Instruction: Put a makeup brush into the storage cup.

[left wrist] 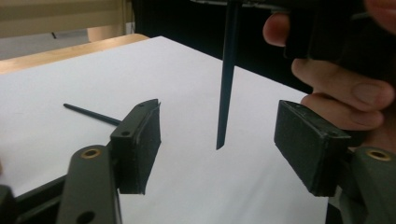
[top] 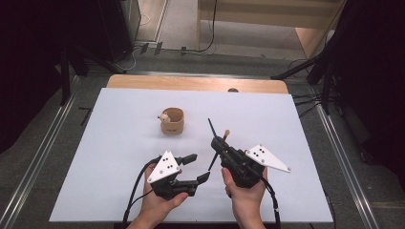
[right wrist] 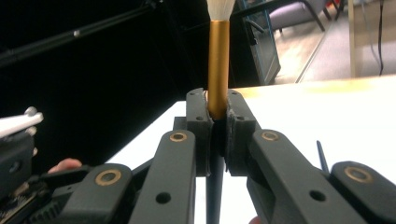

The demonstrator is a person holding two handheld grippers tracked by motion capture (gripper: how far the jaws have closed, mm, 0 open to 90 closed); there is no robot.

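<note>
Two brushes are in play: the right gripper (top: 223,141) is clamped on a paintbrush (right wrist: 218,60) at its gold ferrule, white bristle tuft up and far, dark handle (left wrist: 226,84) hanging down and near, its pointed tip just above the white table sheet (top: 267,119). Long axis is steep, close to upright in the right gripper view, leaning slightly in the high view. Gripping at the ferrule (likely the thickest part) probably keeps the brush from swivelling. The left gripper (top: 197,167) stands open and empty, jaws apart to either side of the handle tip in its own view, touching nothing. A second thin dark brush (top: 211,126) lies flat just far of the right gripper. A tan cup with a small animal figure (top: 172,120) sits farther left, plausibly the destination.
</note>
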